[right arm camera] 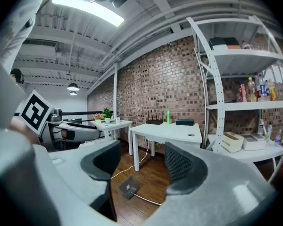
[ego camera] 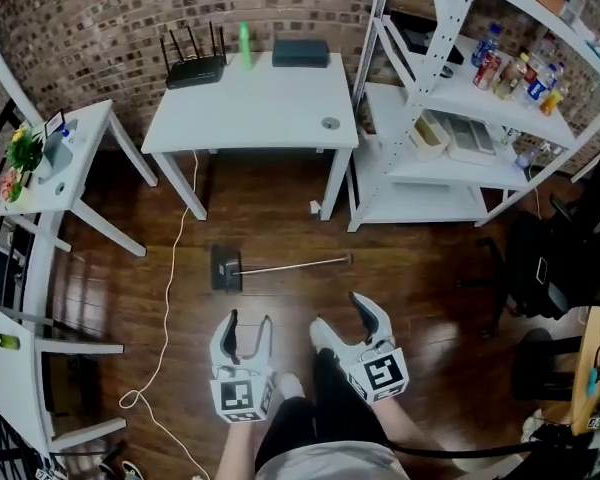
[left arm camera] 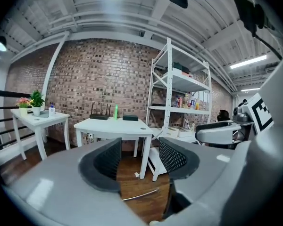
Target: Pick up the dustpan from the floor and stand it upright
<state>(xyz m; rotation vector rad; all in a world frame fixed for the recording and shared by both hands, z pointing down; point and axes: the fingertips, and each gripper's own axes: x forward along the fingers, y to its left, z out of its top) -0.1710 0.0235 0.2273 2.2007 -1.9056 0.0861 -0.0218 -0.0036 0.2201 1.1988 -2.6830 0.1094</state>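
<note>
Head view: dustpan (ego camera: 226,267) is lying flat on floor (ego camera: 280,213) at twelve o'clock; I am holding left gripper (ego camera: 249,320) and right gripper (ego camera: 338,313) open-jawed, both empty.

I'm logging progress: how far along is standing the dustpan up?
Done: nothing yet; the dustpan lies flat on the floor. In hand: nothing; the left gripper and right gripper are both open and empty, short of it. Left: reach it, grip, lift and stand it upright.
</note>
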